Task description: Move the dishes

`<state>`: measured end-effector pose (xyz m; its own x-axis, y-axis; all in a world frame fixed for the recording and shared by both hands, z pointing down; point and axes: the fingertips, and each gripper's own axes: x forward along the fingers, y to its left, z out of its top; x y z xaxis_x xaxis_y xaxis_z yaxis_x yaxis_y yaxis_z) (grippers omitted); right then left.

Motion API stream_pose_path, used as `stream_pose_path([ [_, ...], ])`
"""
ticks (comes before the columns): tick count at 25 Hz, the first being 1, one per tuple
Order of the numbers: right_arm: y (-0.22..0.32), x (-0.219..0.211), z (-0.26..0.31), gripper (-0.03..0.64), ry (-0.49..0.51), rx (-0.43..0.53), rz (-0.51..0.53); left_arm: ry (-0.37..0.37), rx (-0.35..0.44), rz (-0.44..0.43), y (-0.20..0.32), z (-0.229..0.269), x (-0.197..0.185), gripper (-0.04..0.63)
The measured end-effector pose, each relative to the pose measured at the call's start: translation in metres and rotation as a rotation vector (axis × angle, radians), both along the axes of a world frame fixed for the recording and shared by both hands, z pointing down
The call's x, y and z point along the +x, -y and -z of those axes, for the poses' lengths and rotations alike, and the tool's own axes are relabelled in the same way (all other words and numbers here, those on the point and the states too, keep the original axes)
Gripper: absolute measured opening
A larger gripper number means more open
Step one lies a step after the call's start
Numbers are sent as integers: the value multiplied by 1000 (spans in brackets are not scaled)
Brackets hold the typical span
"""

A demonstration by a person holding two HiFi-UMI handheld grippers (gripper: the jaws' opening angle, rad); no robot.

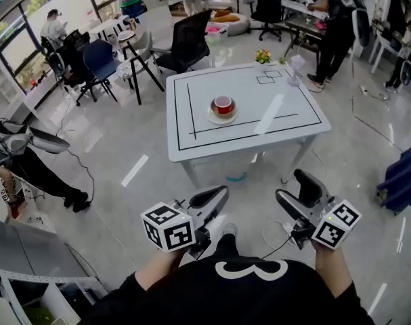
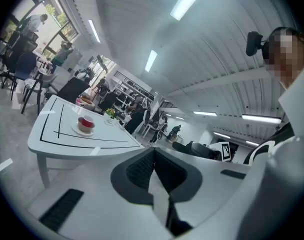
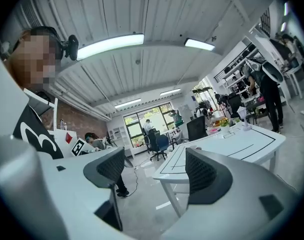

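Left jaws: The left gripper (image 2: 153, 153) has its dark ribbed pads pressed together, and I see nothing between them.
Right jaws: The right gripper (image 3: 154, 156) stands wide apart and empty, with only floor and a table leg showing in the gap.
Position: In the head view the left gripper (image 1: 219, 195) and the right gripper (image 1: 290, 185) are both held low, close to the person's body and well short of the table.
Dishes: A small red cup (image 1: 222, 104) sits on a round white saucer (image 1: 222, 118) near the middle of the white rectangular table with black taped lines (image 1: 205, 141). The left gripper view shows the same pair far off (image 2: 85, 123).
Contents: I cannot make out from here whether the cup holds anything. The saucer carries the cup alone.
Also on the table: A small pot of flowers (image 1: 262, 57) stands at the far edge, well apart from the dishes.
Step in hand: I judge this to be the approach, with nothing gripped yet and the dishes untouched.
Next move: I would need to step up to the table and part the left jaws. One gripper should take the saucer rim level, so that the cup does not slide or tip.
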<state>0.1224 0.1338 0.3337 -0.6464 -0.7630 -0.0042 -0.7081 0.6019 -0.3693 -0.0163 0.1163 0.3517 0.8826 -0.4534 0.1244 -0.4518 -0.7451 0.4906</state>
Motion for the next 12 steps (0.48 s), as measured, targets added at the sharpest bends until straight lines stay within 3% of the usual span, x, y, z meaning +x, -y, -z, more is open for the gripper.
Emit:
stream_pose_path([
  [12, 173, -24, -14, 364, -35, -84, 2, 15, -60, 18, 169, -18, -27, 3],
])
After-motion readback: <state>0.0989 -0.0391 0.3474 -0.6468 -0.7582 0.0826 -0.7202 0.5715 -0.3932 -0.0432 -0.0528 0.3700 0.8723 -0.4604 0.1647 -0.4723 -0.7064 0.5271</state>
